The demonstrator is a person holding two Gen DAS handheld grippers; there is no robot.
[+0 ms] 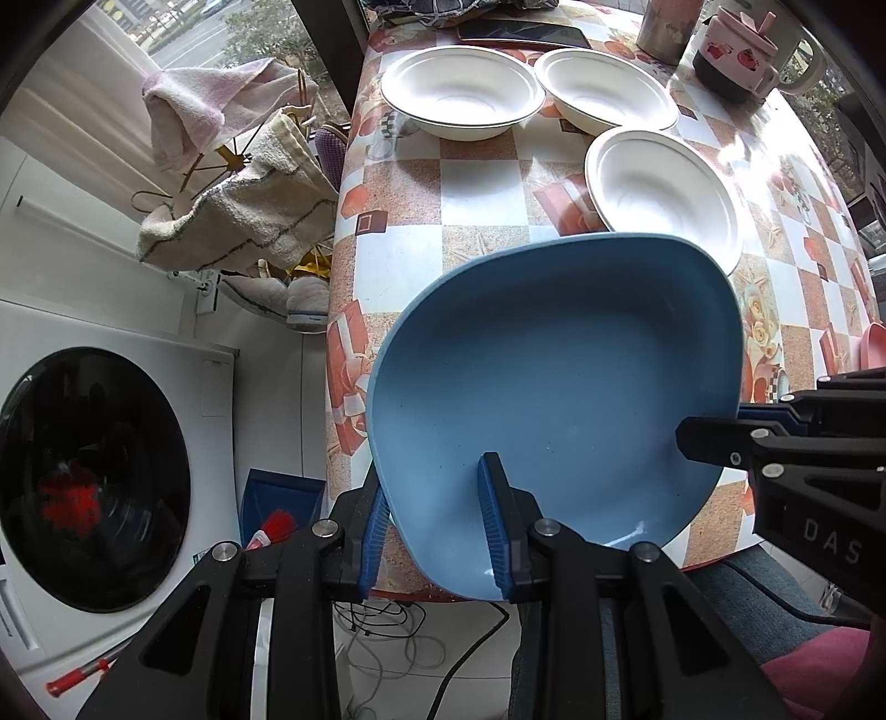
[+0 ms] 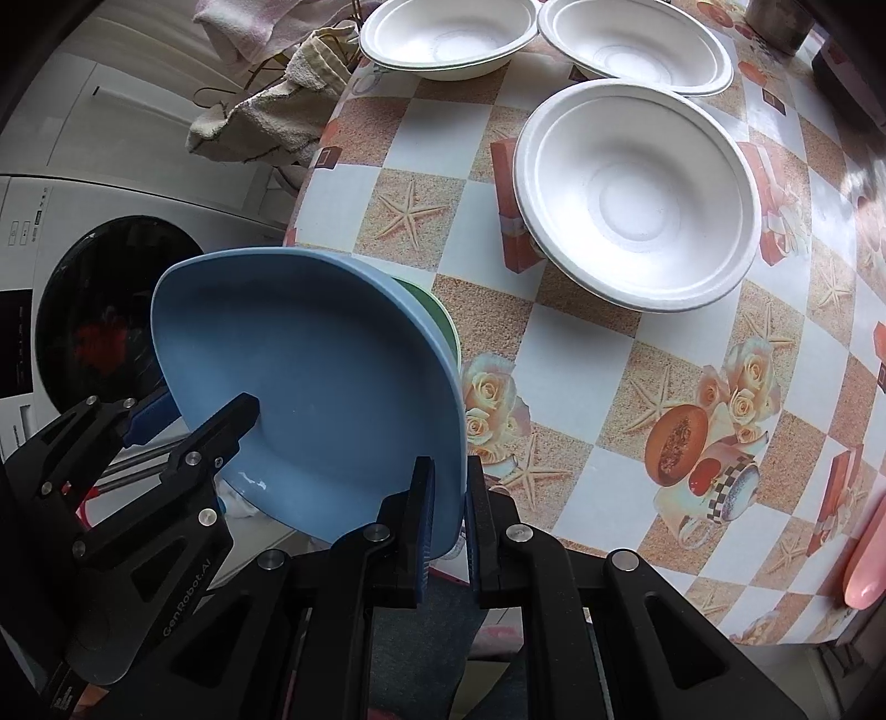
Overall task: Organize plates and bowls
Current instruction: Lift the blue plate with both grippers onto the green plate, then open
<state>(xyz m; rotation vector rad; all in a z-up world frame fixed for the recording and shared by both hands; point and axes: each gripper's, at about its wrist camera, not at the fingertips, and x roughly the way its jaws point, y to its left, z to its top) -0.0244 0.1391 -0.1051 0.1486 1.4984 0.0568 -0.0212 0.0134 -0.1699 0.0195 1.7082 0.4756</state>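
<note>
A blue plate [image 1: 554,387] is held tilted above the near left corner of the table [image 1: 487,199]. My left gripper [image 1: 437,531] is shut on its near rim. My right gripper [image 2: 448,498] is shut on the plate's [image 2: 299,376] opposite rim and shows at the right of the left wrist view [image 1: 714,426]. A green plate's edge [image 2: 440,321] peeks from under the blue one. Three white bowls sit on the table: far left [image 1: 462,91], far right [image 1: 606,88] and the nearest one [image 1: 664,194], which also shows in the right wrist view [image 2: 637,194].
A washing machine [image 1: 94,476] stands left of the table, with towels on a rack [image 1: 238,221] behind it. A pink mug [image 1: 736,50], a metal cup [image 1: 664,27] and a phone [image 1: 520,33] are at the table's far end. A pink object [image 2: 866,559] lies at the right edge.
</note>
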